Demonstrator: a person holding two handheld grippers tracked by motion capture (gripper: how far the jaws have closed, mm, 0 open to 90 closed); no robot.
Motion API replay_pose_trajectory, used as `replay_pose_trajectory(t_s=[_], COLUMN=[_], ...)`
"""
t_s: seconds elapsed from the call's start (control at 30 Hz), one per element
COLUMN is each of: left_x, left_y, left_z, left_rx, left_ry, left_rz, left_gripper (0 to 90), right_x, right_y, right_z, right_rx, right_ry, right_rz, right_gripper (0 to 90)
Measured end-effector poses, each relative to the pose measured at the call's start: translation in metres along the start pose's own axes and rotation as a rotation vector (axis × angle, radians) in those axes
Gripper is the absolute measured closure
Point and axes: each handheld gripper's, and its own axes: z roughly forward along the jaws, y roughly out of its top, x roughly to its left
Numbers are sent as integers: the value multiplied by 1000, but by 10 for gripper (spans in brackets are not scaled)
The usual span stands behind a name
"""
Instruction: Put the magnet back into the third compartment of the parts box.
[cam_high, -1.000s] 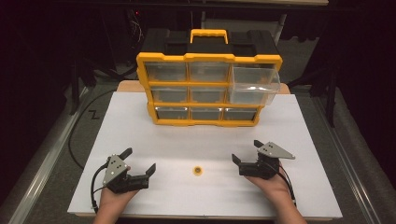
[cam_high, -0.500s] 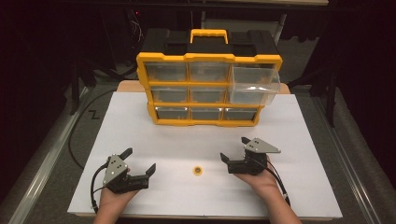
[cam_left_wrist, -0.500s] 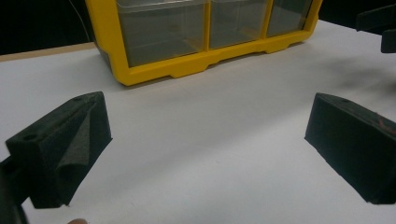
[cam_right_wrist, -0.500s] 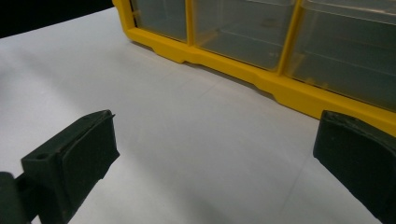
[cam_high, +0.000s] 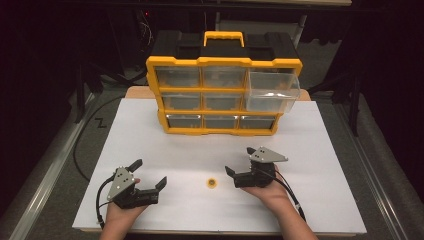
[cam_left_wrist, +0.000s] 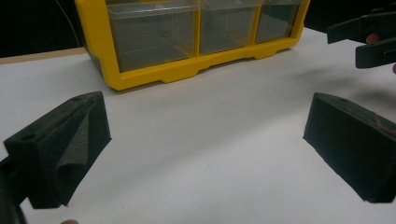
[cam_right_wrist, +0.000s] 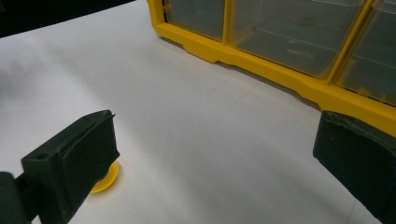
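- Closing in on the little yellow disc with my right tongs. It lies flat on the white desk, near the front edge and about midway between the two front corners.
- Right tongs are released, jaws spread wide and holding nothing. In the right gripper view the disc peeks out from behind one jaw, so I'm just beside it, not around it yet.
- Left tongs are released too, empty, sitting low by the front left corner, well apart from the disc.
- So I'd call this the reach step, pickup not done yet.
- Next move, I reckon: slide the right tongs sideways so the disc sits between the jaws, drop low, then squeeze. It's thin and flat, so it could slip out.
- The organiser stands at the back edge with its top right drawer pulled out, probably where the disc goes.
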Motion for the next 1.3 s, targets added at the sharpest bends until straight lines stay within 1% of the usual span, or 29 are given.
replay_pose_trajectory(t_s=[0.13,0.23,0.37,0.43,0.47,0.57,0.6,0.7,0.73,0.8,1.0,1.1,1.2,1.3], left_x=[1,0,0,-1,-1,-2,-2,-3,-3,-4,-5,-6,-6,-6], left_y=[-1,-1,-1,-1,-1,-2,-2,-1,-1,-1,-1,-2,-2,-2], left_z=[0,-1,-1,-2,-2,-2,-2,-3,-3,-3,-3,-3,-3,-3], left_rx=[0,5,-5,-9,-8,-6,-7,-11,-13,-14,-15,-16,-15,-15], left_ry=[-6,-11,-16,-10,-13,-16,-13,-11,-10,-8,-12,-24,-27,-27], left_rz=[1,9,7,21,20,18,21,28,26,28,35,36,48,46], left_gripper=[2,2,2,2,2,2,2,2,2,2,2,2,2,2], right_x=[4,8,15,19,21,27,28,32,34,37,46,48,51,53], right_y=[4,7,10,11,11,10,9,7,7,6,2,1,-1,-2], right_z=[4,9,18,21,22,23,23,22,22,21,19,17,16,17], right_rx=[9,16,35,40,42,38,42,45,46,49,81,101,117,138], right_ry=[16,25,44,58,63,87,91,102,104,119,134,150,179,192], right_rz=[2,-12,-27,-36,-38,-51,-42,-51,-47,-50,-75,-76,-81,-94], right_gripper=[24,34,44,49,53,53,52,53,56,58,68,91,120,161])
